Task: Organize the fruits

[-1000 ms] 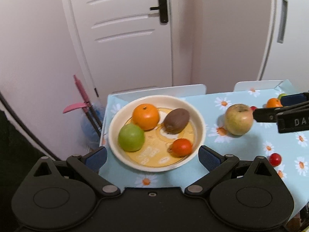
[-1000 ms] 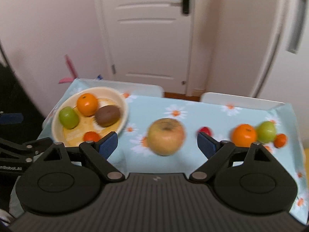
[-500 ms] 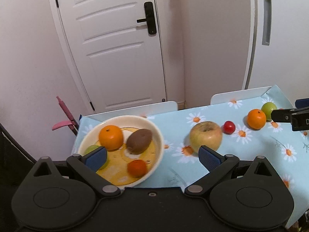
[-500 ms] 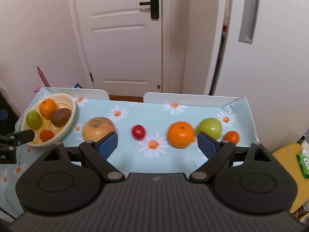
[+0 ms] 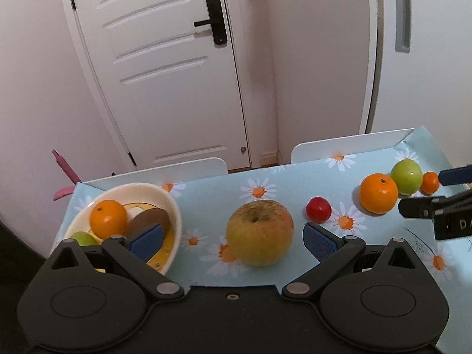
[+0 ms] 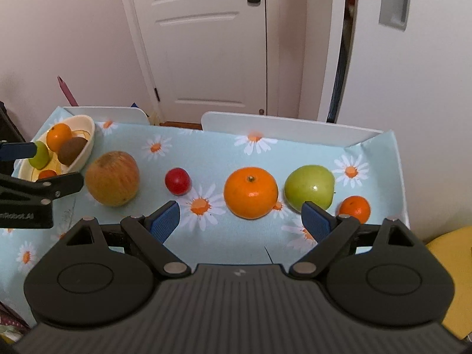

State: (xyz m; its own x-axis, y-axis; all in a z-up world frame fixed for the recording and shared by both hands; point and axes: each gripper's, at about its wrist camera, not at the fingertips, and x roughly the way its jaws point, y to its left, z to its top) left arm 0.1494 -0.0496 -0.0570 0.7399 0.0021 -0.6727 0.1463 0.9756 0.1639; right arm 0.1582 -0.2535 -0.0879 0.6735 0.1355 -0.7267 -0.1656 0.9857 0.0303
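A cream bowl [image 5: 172, 206] [image 6: 88, 140] at the table's left end holds an orange [image 5: 108, 219], a kiwi [image 5: 150, 221], a green fruit [image 6: 39, 155] and a small red-orange fruit [image 6: 47, 174]. On the daisy tablecloth lie a large yellowish apple [image 5: 259, 233] [image 6: 112, 178], a small red fruit [image 5: 318, 209] [image 6: 177, 180], an orange [image 6: 250, 192], a green apple [image 6: 309, 187] and a small tangerine [image 6: 355, 209]. My left gripper [image 5: 233, 240] is open, its blue pads either side of the large apple. My right gripper [image 6: 240, 219] is open in front of the orange.
Two white chair backs [image 6: 283, 126] stand behind the table, with a white door [image 6: 206, 44] beyond. The tablecloth's right edge [image 6: 401, 177] drops off beside a yellow object [image 6: 451, 271]. A pink handle [image 6: 67, 91] leans by the left wall.
Both grippers swung rightward: the left view went from centring the bowl to centring the large apple, and the right view went from the large apple to the orange and green apple. Both stayed open.
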